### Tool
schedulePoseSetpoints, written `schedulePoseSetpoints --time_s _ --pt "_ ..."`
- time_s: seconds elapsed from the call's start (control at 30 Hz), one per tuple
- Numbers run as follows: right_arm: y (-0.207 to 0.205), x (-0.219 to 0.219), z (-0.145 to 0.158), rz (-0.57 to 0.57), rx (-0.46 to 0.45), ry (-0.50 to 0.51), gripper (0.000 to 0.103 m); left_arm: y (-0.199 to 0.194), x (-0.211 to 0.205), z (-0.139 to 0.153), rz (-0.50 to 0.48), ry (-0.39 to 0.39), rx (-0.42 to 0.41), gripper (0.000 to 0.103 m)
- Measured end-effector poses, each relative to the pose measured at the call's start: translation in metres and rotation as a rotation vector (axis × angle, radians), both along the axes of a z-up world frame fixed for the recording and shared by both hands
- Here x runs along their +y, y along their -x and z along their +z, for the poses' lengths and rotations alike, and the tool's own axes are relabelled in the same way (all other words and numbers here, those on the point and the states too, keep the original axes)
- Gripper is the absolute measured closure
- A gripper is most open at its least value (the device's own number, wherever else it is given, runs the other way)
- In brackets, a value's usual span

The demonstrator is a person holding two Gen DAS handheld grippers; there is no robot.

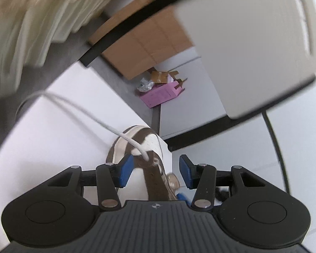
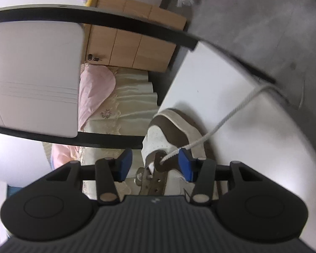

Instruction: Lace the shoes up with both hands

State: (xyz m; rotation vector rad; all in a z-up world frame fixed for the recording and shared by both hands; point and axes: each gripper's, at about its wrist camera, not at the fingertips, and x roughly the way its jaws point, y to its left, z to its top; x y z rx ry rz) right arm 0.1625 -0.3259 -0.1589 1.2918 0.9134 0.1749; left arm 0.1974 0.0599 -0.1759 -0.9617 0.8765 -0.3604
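I have my left gripper (image 1: 155, 171) and right gripper (image 2: 154, 165) both spread and pinching nothing, each straddling the brown-and-white shoe (image 1: 137, 145) whose long axis runs away ahead, its white lace (image 2: 210, 130) trailing across the white table (image 1: 52, 137), cardboard boxes (image 1: 145, 42) beyond.

A white table (image 1: 59, 126) sits in a bright room with soft, even light. Beyond the table's far edge lies a grey floor (image 1: 141, 105). A big brown cardboard box (image 1: 143, 46) stands on that floor past the table. Near the box lies a small pink box (image 1: 161, 94) with crumpled scraps beside it. A white chair back (image 1: 248, 48) with black edges rises beside the table. A bed with a pink pillow (image 2: 94, 92) and cream sheets (image 2: 130, 99) lies next to the table.
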Motion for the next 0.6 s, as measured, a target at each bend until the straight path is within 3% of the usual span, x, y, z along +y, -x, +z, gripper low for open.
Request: schedulePoseSetpoints --time_s 0.17,0.3,0.37,0.4,0.43,0.47,0.53,0.6 --pt "-0.011 0.01 -0.009 -0.018 0.052 0.013 0.052 -0.018 0.003 -0.028 0.076 0.075 0.075 0.052" --pt "-0.017 0.01 -0.013 -0.07 0.06 0.058 0.054 -0.025 0.003 -0.038 0.116 0.13 0.074 0.054" --pt "-0.017 0.008 -0.016 -0.102 0.065 0.083 0.066 -0.026 0.004 -0.039 0.114 0.151 0.065 0.07" --pt "-0.016 0.008 -0.016 -0.119 0.063 0.096 0.086 -0.027 0.003 -0.038 0.104 0.162 0.056 0.073" --pt "-0.015 0.008 -0.017 -0.133 0.058 0.107 0.094 -0.027 0.002 -0.036 0.096 0.162 0.046 0.083" --pt "-0.015 0.007 -0.017 -0.144 0.046 0.109 0.096 -0.026 0.002 -0.034 0.092 0.155 0.035 0.092" --pt "-0.014 0.008 -0.01 -0.152 -0.01 0.141 0.1 -0.025 0.001 -0.028 0.085 0.136 0.011 0.1" --pt "-0.01 0.01 0.002 -0.16 -0.074 0.201 0.101 -0.021 0.0 -0.024 0.088 0.11 0.002 0.1"
